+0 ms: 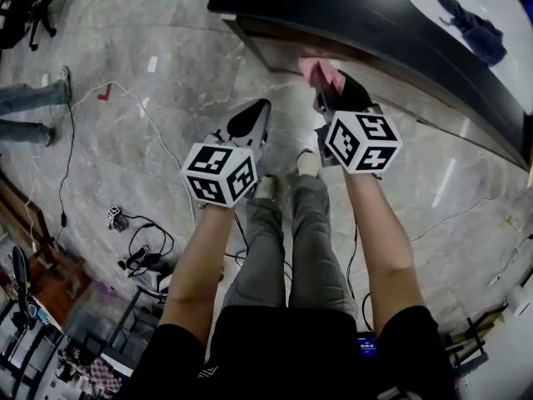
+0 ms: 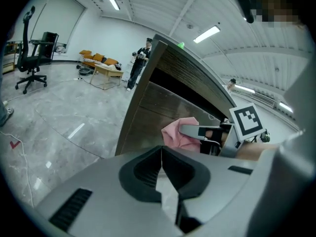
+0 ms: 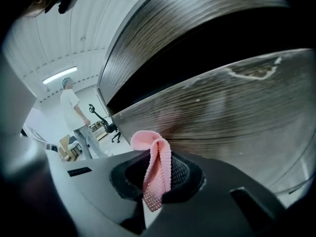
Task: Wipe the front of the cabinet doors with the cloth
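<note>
The pink cloth (image 3: 157, 169), low centre of the right gripper view, is clamped in the right gripper (image 3: 154, 184), just before the wood-grain cabinet door (image 3: 232, 112) that fills the upper right. Whether they touch is unclear, and no wiped patch shows, so most wiping seems left. The left gripper (image 2: 161, 174), lower centre of its view, is closed and empty. Most of the cabinet door is cut off.

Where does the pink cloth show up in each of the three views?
Head view: cloth top centre, near the cabinet front.
Left gripper view: cloth right of centre.
Right gripper view: cloth lower centre, pinched in the right gripper claw.
Shared landmark: the dark wood cabinet front.
</note>
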`<state>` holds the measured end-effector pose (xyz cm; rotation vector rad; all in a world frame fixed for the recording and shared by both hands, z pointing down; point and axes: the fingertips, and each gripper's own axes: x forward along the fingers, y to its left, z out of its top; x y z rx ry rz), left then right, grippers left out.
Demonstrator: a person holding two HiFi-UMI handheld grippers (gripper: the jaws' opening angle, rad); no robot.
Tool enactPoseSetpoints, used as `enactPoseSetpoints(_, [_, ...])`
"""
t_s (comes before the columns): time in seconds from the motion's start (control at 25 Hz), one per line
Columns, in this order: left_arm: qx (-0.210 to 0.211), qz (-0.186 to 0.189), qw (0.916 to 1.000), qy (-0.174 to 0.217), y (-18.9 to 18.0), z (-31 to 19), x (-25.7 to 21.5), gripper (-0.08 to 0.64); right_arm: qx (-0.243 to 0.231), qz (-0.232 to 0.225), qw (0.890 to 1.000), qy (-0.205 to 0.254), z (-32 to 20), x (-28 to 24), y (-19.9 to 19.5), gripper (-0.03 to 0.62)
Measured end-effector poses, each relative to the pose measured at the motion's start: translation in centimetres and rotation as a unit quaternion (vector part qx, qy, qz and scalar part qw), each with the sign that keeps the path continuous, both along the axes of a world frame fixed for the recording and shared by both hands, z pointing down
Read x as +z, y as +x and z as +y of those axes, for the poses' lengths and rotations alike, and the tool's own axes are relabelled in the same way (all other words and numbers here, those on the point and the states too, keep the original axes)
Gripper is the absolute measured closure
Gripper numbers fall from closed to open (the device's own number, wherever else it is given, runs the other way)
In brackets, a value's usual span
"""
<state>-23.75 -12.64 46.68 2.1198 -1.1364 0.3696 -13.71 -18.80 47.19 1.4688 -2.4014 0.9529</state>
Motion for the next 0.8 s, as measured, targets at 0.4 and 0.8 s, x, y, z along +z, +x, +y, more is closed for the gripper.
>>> enactPoseSetpoints(0.4, [0.084, 0.010, 0.9964, -0.001, 9.0, 0.6, 0.0, 0.549, 0.076, 0.013, 0.997, -0.002, 2.5, 0.2, 9.4, 0.549])
enactPoseSetpoints(0.8, [0.161, 0.014, 0.9868, -0.001, 17.9, 1.4, 0.4, 0.548, 0.158, 0.021, 0.987, -0.013, 5.2, 1.0, 19.0, 0.549])
